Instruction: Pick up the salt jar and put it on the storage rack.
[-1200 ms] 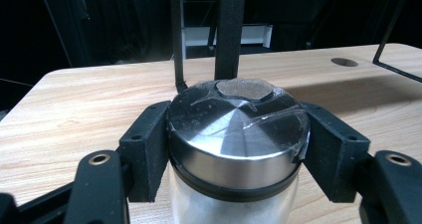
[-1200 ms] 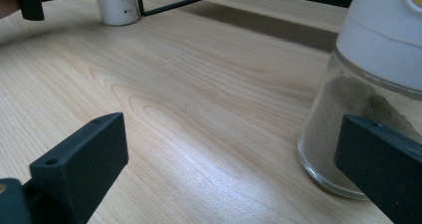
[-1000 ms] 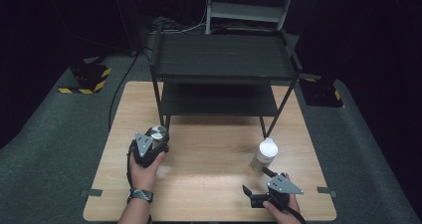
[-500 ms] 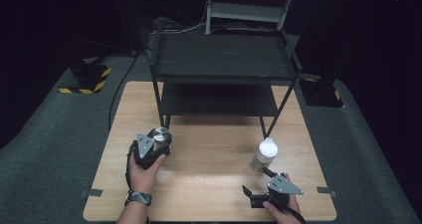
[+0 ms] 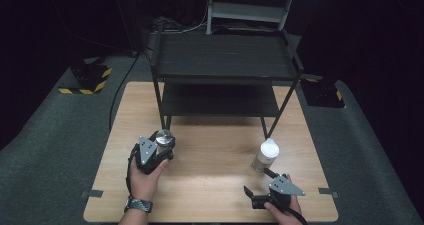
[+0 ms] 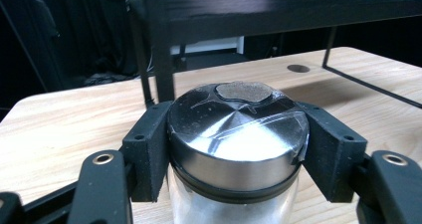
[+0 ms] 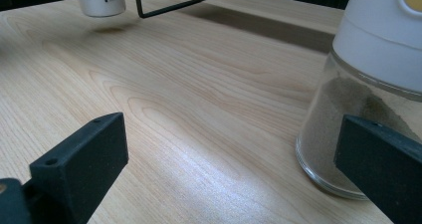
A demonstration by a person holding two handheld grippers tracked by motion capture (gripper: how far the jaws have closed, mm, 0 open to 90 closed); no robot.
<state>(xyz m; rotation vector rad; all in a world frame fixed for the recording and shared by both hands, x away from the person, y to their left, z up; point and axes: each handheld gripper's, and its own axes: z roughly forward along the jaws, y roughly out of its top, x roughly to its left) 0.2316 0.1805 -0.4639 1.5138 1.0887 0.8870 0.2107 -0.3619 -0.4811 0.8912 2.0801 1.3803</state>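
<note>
On my left, my left gripper (image 5: 159, 147) is clamped on a jar (image 6: 234, 149), its pads pressing the steel lid from both sides; the jar sits near the table's (image 5: 210, 185) left front, just short of the rack's (image 5: 225, 60) front-left leg. That black rack stands across the far half of the table, its legs and lower shelf right ahead of the jar. Farther right, a white-capped jar (image 5: 265, 156) stands upright before the rack's right leg. My right gripper (image 7: 239, 174) stands wide open, holding nothing, one jaw just beside that jar.
</note>
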